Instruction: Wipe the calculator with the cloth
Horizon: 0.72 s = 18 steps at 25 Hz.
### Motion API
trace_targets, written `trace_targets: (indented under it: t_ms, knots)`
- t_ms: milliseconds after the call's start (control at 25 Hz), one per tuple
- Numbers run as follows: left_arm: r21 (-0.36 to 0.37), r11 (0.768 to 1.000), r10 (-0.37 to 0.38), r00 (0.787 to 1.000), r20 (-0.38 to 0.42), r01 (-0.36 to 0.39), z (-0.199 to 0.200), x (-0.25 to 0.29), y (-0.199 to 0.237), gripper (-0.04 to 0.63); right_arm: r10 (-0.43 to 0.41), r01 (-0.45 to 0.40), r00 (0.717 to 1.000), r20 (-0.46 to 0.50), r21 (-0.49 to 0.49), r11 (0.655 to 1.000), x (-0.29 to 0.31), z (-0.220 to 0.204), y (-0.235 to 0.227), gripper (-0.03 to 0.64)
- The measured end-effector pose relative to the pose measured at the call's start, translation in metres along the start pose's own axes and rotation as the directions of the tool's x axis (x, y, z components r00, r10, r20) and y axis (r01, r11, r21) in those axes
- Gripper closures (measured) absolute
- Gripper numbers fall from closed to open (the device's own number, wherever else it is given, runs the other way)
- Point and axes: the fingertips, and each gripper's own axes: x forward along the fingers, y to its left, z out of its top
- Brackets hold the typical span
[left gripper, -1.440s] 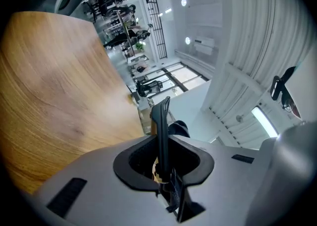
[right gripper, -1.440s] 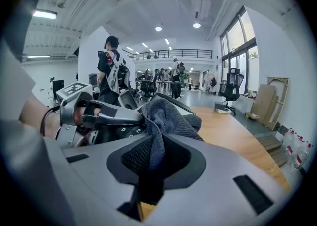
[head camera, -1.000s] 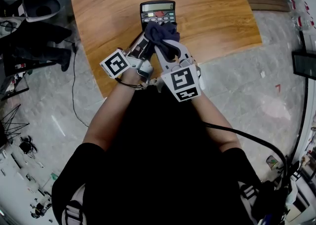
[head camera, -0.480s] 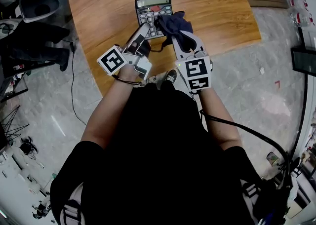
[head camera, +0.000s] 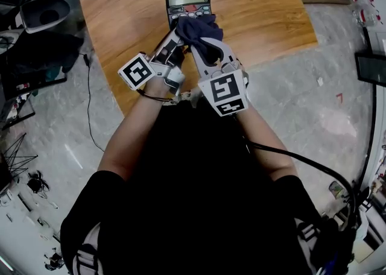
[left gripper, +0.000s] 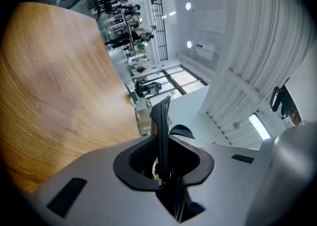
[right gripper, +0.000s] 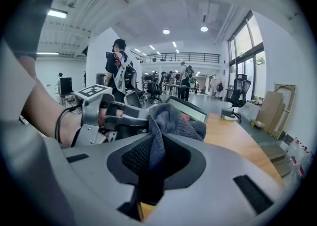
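from the head view, the black flat calculator with grey keys (head camera: 189,3) is on the brown wooden table (head camera: 259,8), near its middle. the dark blue soft cloth (head camera: 196,29) lies on the lower keys. the little screen at the top is bare. the left gripper (head camera: 174,34) is at the calculator's lower left corner. the right gripper (head camera: 202,47) comes in from below with the cloth at its tip.

in the left gripper view, the left gripper (left gripper: 161,163) has its two fingers pressed together on the thin dark edge of the calculator (left gripper: 160,121). the table (left gripper: 54,81) shows at the left.

in the right gripper view, the right gripper (right gripper: 148,170) has its fingers squeezed tight on the cloth (right gripper: 171,121). the cloth bunches up in front of the calculator (right gripper: 190,110).

i think the wiping is part way done. the cloth is rubbing the keys. the screen and the top part look like they are left to wipe.
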Motion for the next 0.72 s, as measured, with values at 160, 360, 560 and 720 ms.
trace_targets:
  t_ms: [160,360,560,720]
  knots:
    - [-0.025,1.0,0.001,1.0,0.007,-0.001,0.0,0.002,0.0,0.523,0.054,-0.053,0.998,0.014,-0.029,0.998,-0.001,0.009,0.02,0.558]
    - [-0.023,1.0,-0.012,1.0,0.008,0.012,-0.001,-0.001,-0.008,0.523,-0.014,0.014,1.0,-0.012,0.004,1.0,-0.009,-0.007,-0.009,0.558]
    - [-0.033,0.999,-0.013,1.0,0.008,0.014,-0.002,-0.01,-0.008,0.523,-0.128,0.129,0.991,-0.024,0.041,0.991,-0.011,-0.015,-0.057,0.558]
    - [-0.034,0.999,-0.027,0.999,0.016,0.028,0.0,-0.012,-0.013,0.523,-0.167,0.169,0.986,-0.021,0.077,0.983,-0.015,-0.017,-0.085,0.558]
